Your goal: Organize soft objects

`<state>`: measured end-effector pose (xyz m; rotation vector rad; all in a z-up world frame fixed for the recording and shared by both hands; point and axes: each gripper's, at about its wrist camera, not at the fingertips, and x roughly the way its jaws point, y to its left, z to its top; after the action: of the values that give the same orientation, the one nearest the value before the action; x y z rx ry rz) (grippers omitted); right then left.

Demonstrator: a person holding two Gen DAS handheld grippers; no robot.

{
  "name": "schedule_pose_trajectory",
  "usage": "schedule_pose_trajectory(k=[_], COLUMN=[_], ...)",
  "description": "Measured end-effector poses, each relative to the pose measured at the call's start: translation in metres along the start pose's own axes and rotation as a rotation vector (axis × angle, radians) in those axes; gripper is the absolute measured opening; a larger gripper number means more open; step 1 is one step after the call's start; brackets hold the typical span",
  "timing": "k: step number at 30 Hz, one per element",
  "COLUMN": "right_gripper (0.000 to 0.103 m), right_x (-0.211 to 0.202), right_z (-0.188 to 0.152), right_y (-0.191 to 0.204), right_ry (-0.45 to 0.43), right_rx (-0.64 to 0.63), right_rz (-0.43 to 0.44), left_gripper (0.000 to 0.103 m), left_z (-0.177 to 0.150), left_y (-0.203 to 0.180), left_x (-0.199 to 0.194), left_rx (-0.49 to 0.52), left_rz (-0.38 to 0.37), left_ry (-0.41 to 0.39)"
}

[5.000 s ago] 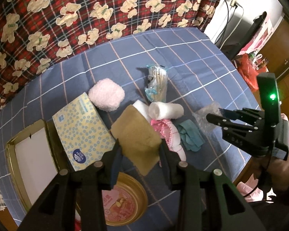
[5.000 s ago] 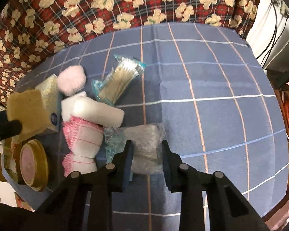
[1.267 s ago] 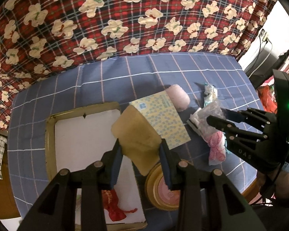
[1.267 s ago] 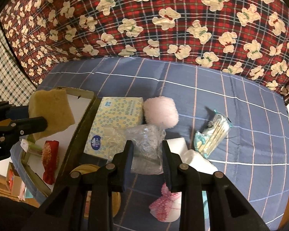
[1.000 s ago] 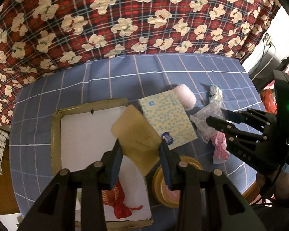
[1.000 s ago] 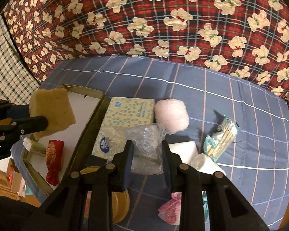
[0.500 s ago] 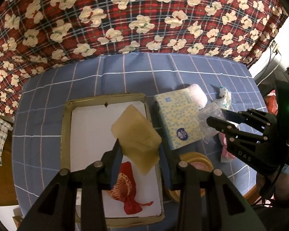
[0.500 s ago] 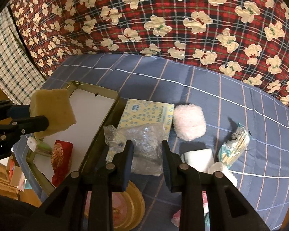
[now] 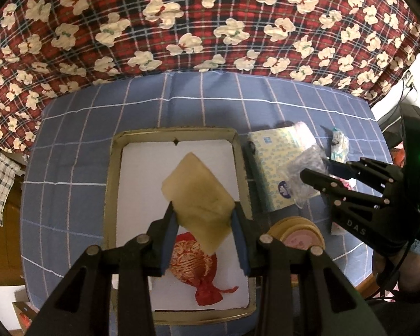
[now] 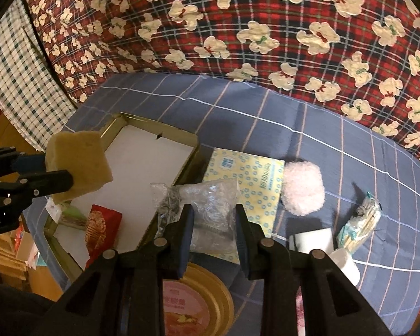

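My left gripper (image 9: 202, 215) is shut on a tan sponge (image 9: 197, 198) and holds it in the air over the gold-rimmed tray (image 9: 113, 184). A red embroidered pouch (image 9: 194, 263) lies on the tray's white floor. In the right wrist view the sponge (image 10: 78, 165) hangs at the left over the tray (image 10: 187, 151). My right gripper (image 10: 212, 224) is shut on a clear crinkled plastic bag (image 10: 204, 198), held above the yellow tissue pack (image 10: 252, 173) just right of the tray. The same bag (image 9: 305, 176) shows between the right gripper's fingers in the left wrist view.
A fluffy pink ball (image 10: 302, 187), a packet of cotton swabs (image 10: 358, 226) and white rolls (image 10: 313, 240) lie on the blue checked cloth to the right. A round gold tin (image 10: 198, 302) sits near the front edge. A red bear-print cloth (image 10: 238, 28) hangs behind.
Both grippers have moved left over the table with their loads. The sponge now hangs over the tray's middle, and the bag has come to the tray's right rim.
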<state>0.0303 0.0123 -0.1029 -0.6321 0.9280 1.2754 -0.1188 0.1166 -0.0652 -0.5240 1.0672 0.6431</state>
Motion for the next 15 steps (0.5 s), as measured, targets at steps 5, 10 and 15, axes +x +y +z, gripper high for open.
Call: schedule_pose_trajectory(k=[5, 10, 15], right_gripper=[0.031, 0.031, 0.031], right_x=[0.003, 0.007, 0.011], right_z=[0.003, 0.006, 0.009], right_y=[0.009, 0.020, 0.032], right_ry=[0.001, 0.004, 0.009], right_rx=[-0.016, -0.034, -0.051], right_rz=[0.013, 0.027, 0.039], left_gripper=[0.035, 0.035, 0.035], left_z=[-0.003, -0.008, -0.013], left_y=[0.010, 0.020, 0.031], left_x=[-0.001, -0.002, -0.003], left_rx=[-0.021, -0.039, -0.060], left_rz=[0.008, 0.017, 0.026], left_ry=[0.002, 0.005, 0.009])
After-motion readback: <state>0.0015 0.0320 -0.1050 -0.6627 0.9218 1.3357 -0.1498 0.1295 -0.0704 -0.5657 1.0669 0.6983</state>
